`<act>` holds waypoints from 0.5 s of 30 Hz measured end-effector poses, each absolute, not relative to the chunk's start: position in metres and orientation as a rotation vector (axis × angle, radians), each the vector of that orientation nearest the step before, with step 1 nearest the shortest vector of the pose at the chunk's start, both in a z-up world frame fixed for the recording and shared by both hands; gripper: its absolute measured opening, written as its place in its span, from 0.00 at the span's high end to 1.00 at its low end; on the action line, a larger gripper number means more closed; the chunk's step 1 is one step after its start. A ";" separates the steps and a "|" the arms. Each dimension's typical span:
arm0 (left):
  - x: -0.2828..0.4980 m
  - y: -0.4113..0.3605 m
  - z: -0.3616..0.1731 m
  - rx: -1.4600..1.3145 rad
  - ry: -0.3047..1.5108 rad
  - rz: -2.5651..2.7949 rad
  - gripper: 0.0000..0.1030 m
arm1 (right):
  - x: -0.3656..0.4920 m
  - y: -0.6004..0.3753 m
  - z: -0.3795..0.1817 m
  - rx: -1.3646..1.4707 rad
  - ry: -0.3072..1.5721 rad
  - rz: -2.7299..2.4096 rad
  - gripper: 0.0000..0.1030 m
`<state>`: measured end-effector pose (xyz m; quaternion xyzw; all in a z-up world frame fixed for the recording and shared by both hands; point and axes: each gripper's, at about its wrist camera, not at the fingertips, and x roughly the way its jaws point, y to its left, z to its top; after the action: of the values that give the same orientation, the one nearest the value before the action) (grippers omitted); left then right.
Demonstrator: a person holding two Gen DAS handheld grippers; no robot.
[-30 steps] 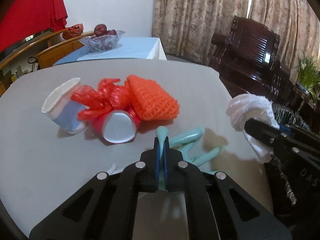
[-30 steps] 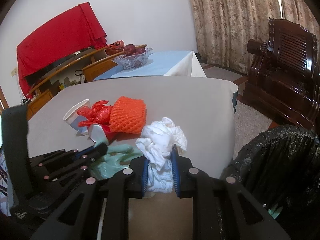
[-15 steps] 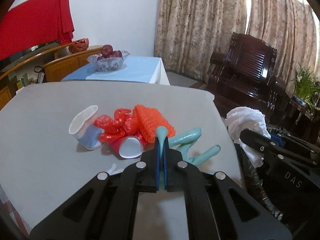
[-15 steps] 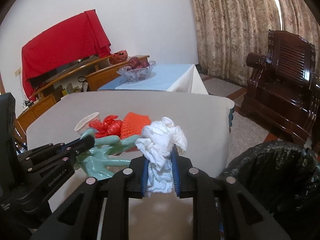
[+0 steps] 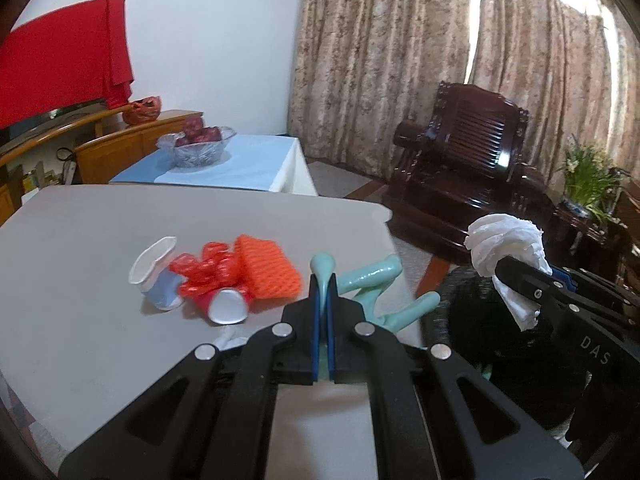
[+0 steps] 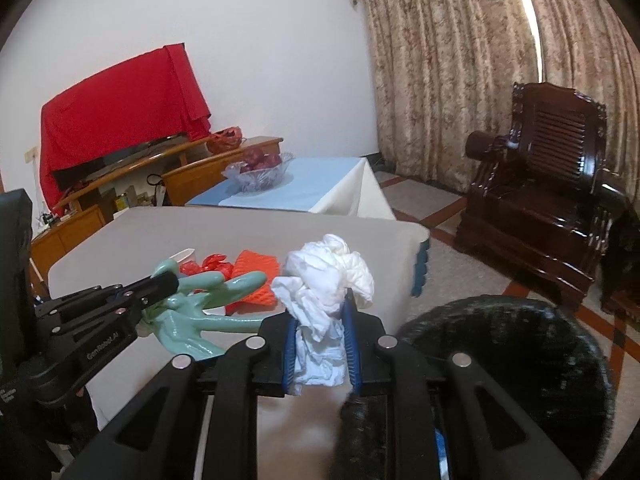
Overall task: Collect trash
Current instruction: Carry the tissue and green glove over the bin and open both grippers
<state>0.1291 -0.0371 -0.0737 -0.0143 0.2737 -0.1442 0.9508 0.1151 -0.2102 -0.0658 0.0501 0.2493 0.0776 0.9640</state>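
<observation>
Your left gripper (image 5: 322, 312) pinches the teal glove (image 5: 372, 284), your right gripper (image 6: 320, 344) grasps crumpled tissue (image 6: 328, 276); neither is binned (image 6: 520, 360), and cups (image 5: 160, 280) and netting (image 5: 264, 270) remain on the table (image 5: 80, 320).

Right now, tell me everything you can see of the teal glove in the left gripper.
The teal glove looks like thin rubber, pale green-blue, glossy and limp. The left gripper is shut on one of its fingers, whose tip sticks up above the pads; the other fingers splay out to the side. It hangs lifted above the grey table, near its edge, touching only the gripper pads.
</observation>
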 end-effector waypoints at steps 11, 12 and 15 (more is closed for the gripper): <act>0.119 -0.113 -0.063 -0.013 0.535 -0.462 0.98 | 0.083 -0.285 -0.058 0.125 0.490 -0.005 0.80; 0.120 -0.120 -0.063 -0.010 0.533 -0.476 0.98 | 0.082 -0.292 -0.059 0.129 0.491 -0.022 0.80; 0.117 -0.145 -0.062 0.000 0.528 -0.526 0.98 | 0.074 -0.316 -0.061 0.136 0.492 -0.074 0.80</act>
<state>0.1175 -0.1453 -0.0619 0.0001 0.2580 -0.2569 0.9314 0.0742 -0.3159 -0.0607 0.0672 0.2430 -0.0368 0.9670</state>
